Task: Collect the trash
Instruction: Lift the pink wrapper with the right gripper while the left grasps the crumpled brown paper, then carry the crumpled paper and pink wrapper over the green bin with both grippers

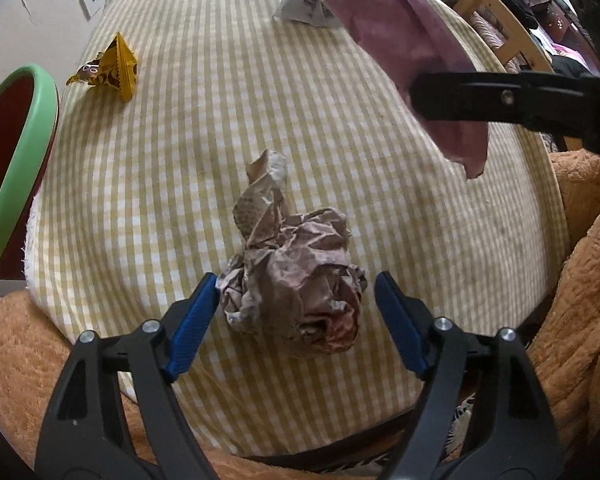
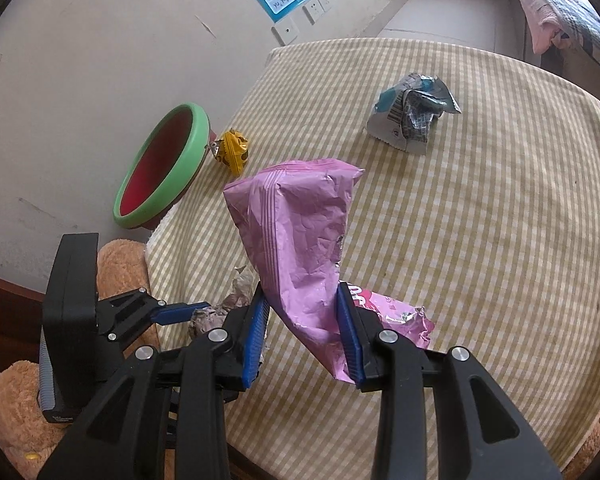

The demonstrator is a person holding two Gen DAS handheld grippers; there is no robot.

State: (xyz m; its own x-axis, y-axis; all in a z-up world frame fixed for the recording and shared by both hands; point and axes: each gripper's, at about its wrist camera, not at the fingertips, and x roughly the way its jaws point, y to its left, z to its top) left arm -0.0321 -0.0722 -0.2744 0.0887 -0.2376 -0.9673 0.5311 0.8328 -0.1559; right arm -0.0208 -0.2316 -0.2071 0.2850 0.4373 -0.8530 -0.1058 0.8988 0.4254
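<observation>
A crumpled brown paper ball (image 1: 292, 248) lies on the yellow-checked tablecloth (image 1: 160, 168) near its front edge. My left gripper (image 1: 296, 280) points down over it, open, with the ball between its blue pads (image 1: 194, 324); the right pad stands clear of the paper. My right gripper (image 2: 302, 288) is shut on a pink snack bag (image 2: 296, 220), held up above the cloth. In the left wrist view the bag (image 1: 400, 40) hangs at the upper right. A yellow wrapper (image 1: 108, 68) and a blue-and-silver wrapper (image 2: 412, 112) lie farther back.
A red bin with a green rim (image 2: 160, 164) stands off the table's left edge, beside the yellow wrapper (image 2: 232, 152). Orange plush fabric (image 1: 20, 360) surrounds the table's front. A wooden chair (image 1: 500, 20) with clothes is at the far right. A wall is behind.
</observation>
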